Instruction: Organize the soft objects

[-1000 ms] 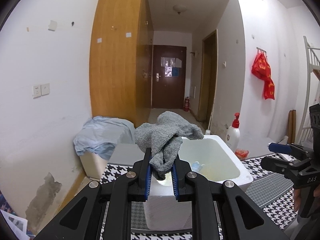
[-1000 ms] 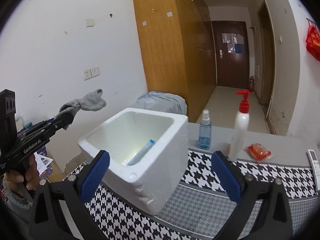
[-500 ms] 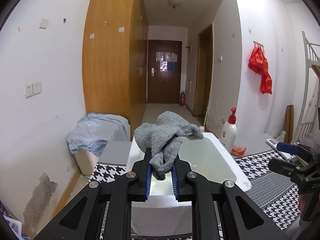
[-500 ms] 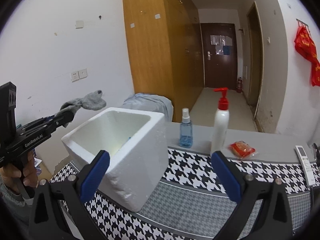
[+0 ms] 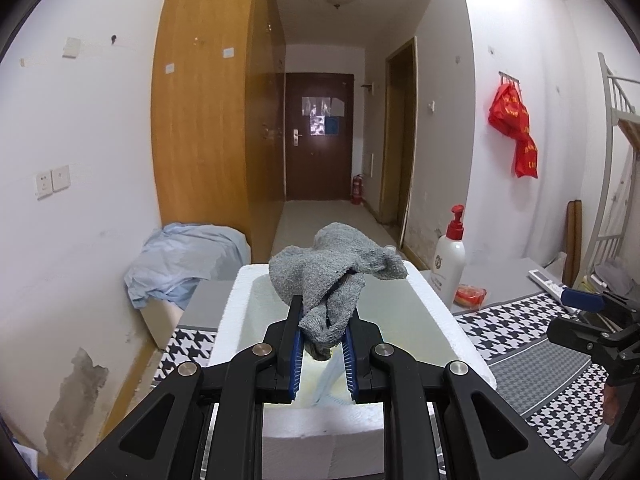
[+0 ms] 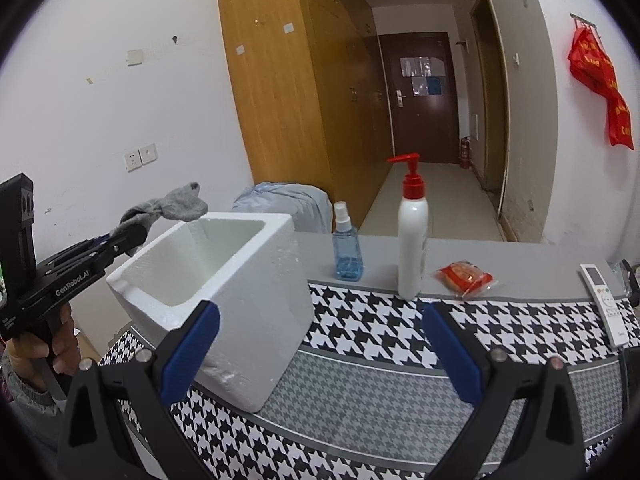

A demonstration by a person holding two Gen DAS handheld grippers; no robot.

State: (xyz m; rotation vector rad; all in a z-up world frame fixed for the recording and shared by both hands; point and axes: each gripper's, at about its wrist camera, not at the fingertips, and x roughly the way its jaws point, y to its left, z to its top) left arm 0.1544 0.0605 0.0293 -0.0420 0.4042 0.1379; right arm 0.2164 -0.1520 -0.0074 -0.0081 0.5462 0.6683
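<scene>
The left gripper [image 5: 322, 340] had its fingers clamped on a grey sock [image 5: 332, 280], held above the open white foam box [image 6: 248, 300] on the checked surface [image 6: 400, 380]. The right gripper [image 6: 320, 348] hovered nearby, fingers wide apart, holding nothing.

Left gripper [image 5: 322, 344] is clamped on a bunched grey sock [image 5: 332, 280], blue pads pressing its lower end, the rest flopping up and forward above the open white foam box [image 5: 448, 320]. Box sits on a houndstooth cloth [image 5: 520, 328]; a pale blue item lies in the bottom of it, too blurred to identify. Just right of the box: a white pump bottle [image 5: 450, 264] with red top and a small red packet [image 5: 470, 294]; right gripper [image 5: 596, 320] shows at the right edge, jaw state not readable here.
</scene>
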